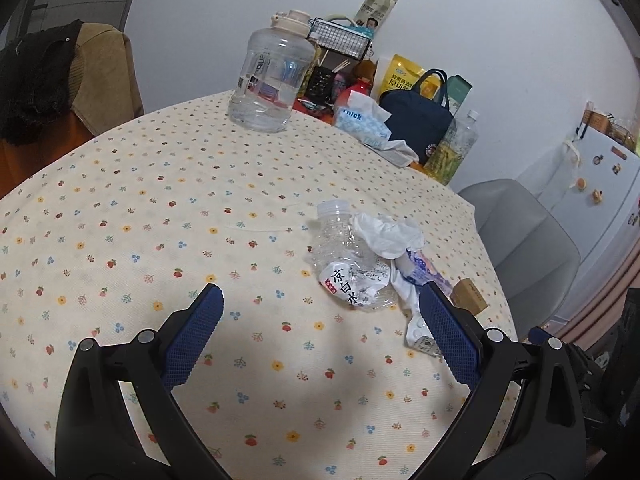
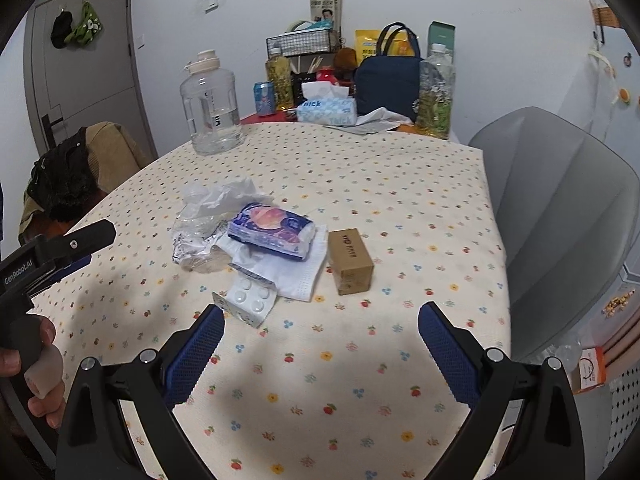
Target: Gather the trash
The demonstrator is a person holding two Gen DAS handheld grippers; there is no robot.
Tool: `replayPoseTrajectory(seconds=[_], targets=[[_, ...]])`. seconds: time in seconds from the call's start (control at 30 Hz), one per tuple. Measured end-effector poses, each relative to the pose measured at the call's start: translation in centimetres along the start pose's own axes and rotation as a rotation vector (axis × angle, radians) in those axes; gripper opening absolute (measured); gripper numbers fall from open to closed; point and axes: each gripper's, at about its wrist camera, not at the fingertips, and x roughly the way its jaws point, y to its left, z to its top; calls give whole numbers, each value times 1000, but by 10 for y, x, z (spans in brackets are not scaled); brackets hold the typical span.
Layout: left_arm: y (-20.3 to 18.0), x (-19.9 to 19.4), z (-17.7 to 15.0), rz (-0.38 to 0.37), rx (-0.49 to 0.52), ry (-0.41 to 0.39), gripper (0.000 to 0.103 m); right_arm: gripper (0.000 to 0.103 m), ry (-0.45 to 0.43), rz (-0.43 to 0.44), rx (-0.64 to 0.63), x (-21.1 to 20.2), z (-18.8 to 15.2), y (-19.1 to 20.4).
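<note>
Four fingers [image 2: 444,344], one crushed bottle [image 1: 350,264]

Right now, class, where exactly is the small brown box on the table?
The small brown box sits on the tablecloth at the right end of the trash pile, just right of the white tissue, near the table edge by the grey chair.

A big clear water jug [image 2: 211,106] stands at the upper left of the counter [image 2: 400,184], which wears a floral cloth. Along the far edge sit a blue tissue box [image 2: 327,110], a navy lunch bag [image 2: 387,78] and a wire basket [image 2: 301,43]. A grey chair [image 2: 560,216] fills the right side.
</note>
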Motion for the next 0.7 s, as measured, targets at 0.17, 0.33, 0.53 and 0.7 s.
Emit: replayPoseTrajectory(seconds=[0.17,0.33,0.53,0.7], targets=[[2,6,-2,25,8,22,97,62,84,34,-16,21,7,4],[6,10,-3,34,6,37,97,60,99,108,-32,23,7,16],[8,13,-4,30,8,50,97,47,129,143,-71,37,5,36],[7,17,-2,40,25,58,96,15,176,174,-82,54,0,45]])
